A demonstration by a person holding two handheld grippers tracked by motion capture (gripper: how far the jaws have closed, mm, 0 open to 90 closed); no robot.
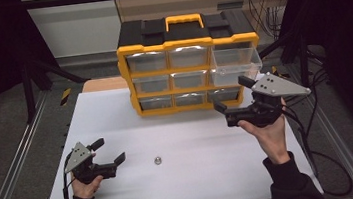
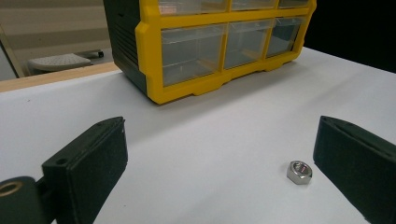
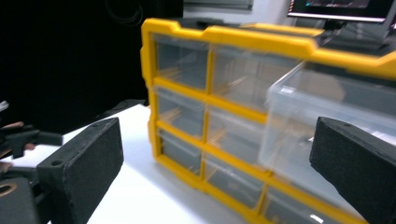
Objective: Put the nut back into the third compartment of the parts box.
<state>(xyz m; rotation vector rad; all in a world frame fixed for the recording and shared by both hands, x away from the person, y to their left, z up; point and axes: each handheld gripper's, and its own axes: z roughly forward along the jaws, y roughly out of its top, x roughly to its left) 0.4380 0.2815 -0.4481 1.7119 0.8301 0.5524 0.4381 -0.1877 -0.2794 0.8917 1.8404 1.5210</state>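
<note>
With the clear plastic top-right drawer point(image 1: 234, 62) pulled out, both tools stand open and empty. Next, the left tool point(image 1: 109, 154) should grip the small steel hex nut point(image 1: 158, 160).

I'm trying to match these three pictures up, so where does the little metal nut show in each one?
High view: the nut lies on the white table, low centre, right of the left gripper.
Left gripper view: the nut lies lower right, beside the right-hand jaw.
Right gripper view: it looks at the drawers, not the nut.
Shared landmark: the yellow drawer cabinet.
</note>
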